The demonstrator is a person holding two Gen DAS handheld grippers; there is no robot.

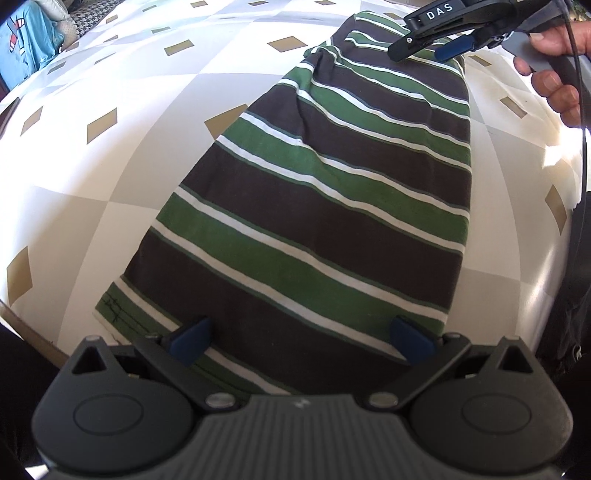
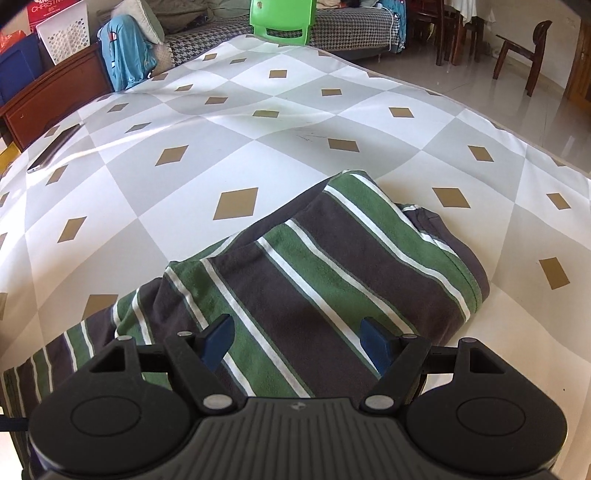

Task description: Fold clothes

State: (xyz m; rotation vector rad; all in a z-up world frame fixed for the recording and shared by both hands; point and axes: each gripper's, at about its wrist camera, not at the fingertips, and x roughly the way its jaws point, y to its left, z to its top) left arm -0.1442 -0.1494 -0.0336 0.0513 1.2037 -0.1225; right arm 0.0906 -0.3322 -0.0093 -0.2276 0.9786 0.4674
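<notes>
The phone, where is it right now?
In the right wrist view, the phone lies flat at the far left edge of the checked tablecloth, well apart from the striped shirt.

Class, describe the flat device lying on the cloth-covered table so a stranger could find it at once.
Start at the grey-and-white diamond-patterned tablecloth, then follow its far left edge. There lies a thin, dark, glossy rectangular slab, probably a phone, the only hard thing on it.

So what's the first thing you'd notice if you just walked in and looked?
The stripy green, brown and white shirt, lying folded into a long strip on the diamond-patterned tablecloth. Next, the two open claws above it: the left claw over one end, the right claw over the other. Farther back, a bright green chair stands at the table's far edge.
</notes>
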